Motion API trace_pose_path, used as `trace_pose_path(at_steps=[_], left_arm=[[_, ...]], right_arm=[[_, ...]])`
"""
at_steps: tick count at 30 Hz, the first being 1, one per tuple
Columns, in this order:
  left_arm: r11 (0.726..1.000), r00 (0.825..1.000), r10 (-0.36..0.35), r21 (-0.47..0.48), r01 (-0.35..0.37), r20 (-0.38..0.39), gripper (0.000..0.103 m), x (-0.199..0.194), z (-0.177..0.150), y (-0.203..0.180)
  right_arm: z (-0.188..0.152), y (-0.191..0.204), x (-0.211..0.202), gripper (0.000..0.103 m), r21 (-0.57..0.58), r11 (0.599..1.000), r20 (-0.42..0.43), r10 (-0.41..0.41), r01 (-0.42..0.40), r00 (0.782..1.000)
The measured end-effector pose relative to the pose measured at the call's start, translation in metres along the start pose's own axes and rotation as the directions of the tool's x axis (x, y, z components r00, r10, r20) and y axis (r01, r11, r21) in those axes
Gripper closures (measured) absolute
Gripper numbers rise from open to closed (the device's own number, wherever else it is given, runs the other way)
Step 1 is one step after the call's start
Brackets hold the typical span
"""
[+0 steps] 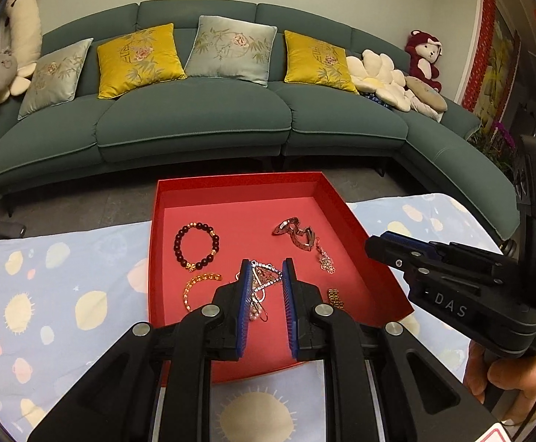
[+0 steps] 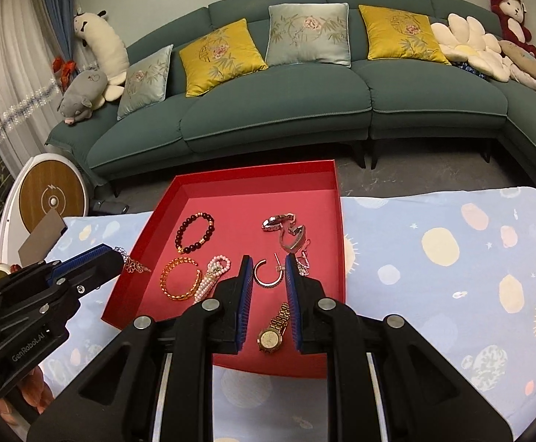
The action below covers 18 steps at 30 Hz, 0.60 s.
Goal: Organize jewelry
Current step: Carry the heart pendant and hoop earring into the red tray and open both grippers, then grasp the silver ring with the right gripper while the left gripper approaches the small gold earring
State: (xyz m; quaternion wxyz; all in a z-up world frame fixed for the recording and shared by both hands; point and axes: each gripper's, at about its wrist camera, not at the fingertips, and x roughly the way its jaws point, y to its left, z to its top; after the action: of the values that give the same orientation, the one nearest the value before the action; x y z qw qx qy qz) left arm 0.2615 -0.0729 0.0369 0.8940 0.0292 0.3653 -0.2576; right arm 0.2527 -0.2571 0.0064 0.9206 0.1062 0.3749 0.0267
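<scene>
An open red box (image 1: 363, 258) (image 2: 341, 221) lies on the blue patterned cloth. In it are a dark bead bracelet (image 2: 194, 232), an amber bracelet (image 2: 179, 280), pearls (image 2: 214, 269), a silver watch (image 2: 286, 232) and a gold watch (image 2: 271, 331). My left gripper (image 1: 266, 263) (image 2: 115, 252) is over the box's near left, shut on a silver rhinestone piece (image 1: 264, 276) whose flower charm (image 2: 135, 265) dangles from the tip. My right gripper (image 2: 266, 259) (image 1: 372, 245) hangs over the box's near right, shut on a gold hoop earring (image 2: 268, 274).
A green sofa (image 1: 194, 125) with cushions and plush toys stands beyond the table across a strip of floor. A round white device (image 2: 50, 195) sits left of the table. A hand (image 1: 507, 379) grips the right tool's handle. A flower drop earring (image 1: 326, 261) lies in the box.
</scene>
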Motion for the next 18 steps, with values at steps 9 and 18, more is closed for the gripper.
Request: trace_pose_path(at_steps=[9,18], left_arm=[[0.999,0.999,0.02,-0.026,-0.021,-0.031,0.089,0.025,-0.004,0.014],[0.995,1.0,0.004,-0.1,-0.005,-0.01,0.074,0.013,0.004,0.026]], right_arm=[[-0.003,0.006,0.026,0.086,-0.02,1.0,-0.024,-0.01,0.01,1.0],[0.008,0.004,0.006,0.066,0.002,1.0,0.052,-0.015,0.015,0.999]])
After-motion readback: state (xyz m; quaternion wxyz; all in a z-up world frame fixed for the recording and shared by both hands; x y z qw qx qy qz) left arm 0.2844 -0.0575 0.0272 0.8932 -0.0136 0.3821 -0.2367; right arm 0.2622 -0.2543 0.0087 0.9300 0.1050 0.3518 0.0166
